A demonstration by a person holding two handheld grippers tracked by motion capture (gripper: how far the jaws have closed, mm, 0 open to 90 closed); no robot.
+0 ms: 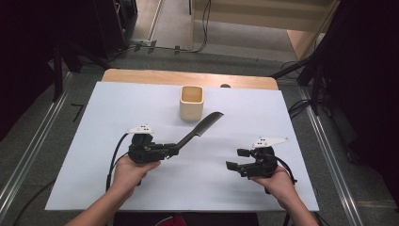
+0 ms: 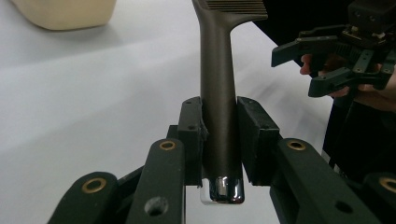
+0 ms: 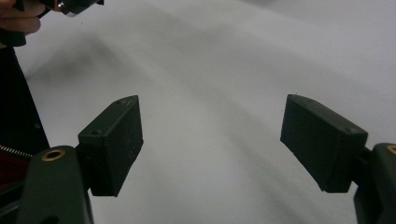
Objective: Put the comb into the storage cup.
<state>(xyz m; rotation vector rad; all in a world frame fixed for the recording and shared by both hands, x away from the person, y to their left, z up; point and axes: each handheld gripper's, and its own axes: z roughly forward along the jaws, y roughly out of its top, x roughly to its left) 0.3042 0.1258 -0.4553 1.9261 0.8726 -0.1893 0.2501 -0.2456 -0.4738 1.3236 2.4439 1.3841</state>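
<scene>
Between left gripper [image 2: 219, 140] pads, dark brown comb [image 2: 218, 93], chrome-tipped handle, right gripper [image 3: 210, 144] open.

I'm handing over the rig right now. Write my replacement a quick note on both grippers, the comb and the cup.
Left hand-held gripper: shut on the comb by its handle, teeth end raised toward the cup.
Right hand-held gripper: open, nothing between its jaws, above the white table cover.
Cup: upright at the far middle, looks empty.
Done: comb picked up.
Left: probably to stand the comb in the cup.
</scene>
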